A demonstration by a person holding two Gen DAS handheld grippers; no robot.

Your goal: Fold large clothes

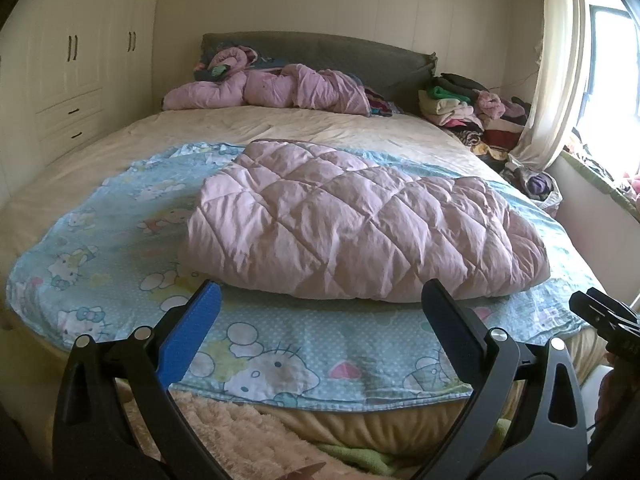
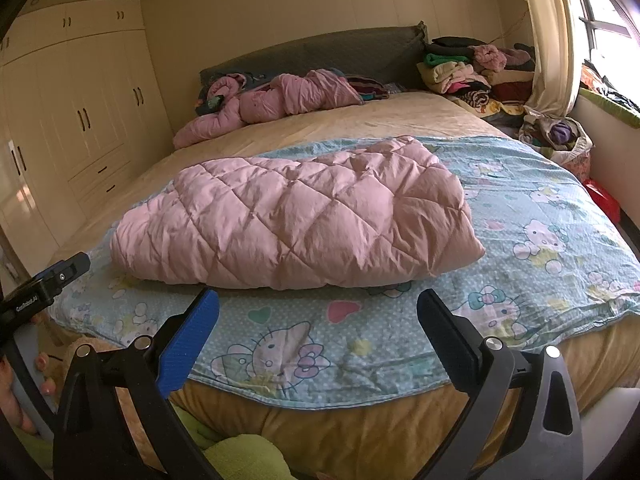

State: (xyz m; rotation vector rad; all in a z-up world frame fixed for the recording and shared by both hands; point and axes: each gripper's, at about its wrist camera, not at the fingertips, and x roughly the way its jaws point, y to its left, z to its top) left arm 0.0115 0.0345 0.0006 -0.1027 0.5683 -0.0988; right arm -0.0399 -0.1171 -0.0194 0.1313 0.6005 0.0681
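Observation:
A folded pink quilted garment [image 1: 352, 220] lies on a light blue cartoon-print sheet [image 1: 120, 248] on the bed; it also shows in the right wrist view [image 2: 296, 216] on the same sheet [image 2: 540, 216]. My left gripper [image 1: 320, 300] is open and empty, just short of the garment's near edge, above the sheet. My right gripper [image 2: 318, 304] is open and empty, also just in front of the garment. Part of the right gripper [image 1: 604, 316] shows at the right edge of the left wrist view, and part of the left gripper [image 2: 44, 284] at the left edge of the right wrist view.
A crumpled pink jacket [image 1: 276, 88] lies by the grey headboard [image 1: 352, 50]. Piles of clothes [image 1: 472, 108] sit at the far right near the curtain [image 1: 556, 68]. White wardrobes [image 2: 72, 112] line the left wall. A fluffy blanket [image 1: 224, 424] hangs at the bed's foot.

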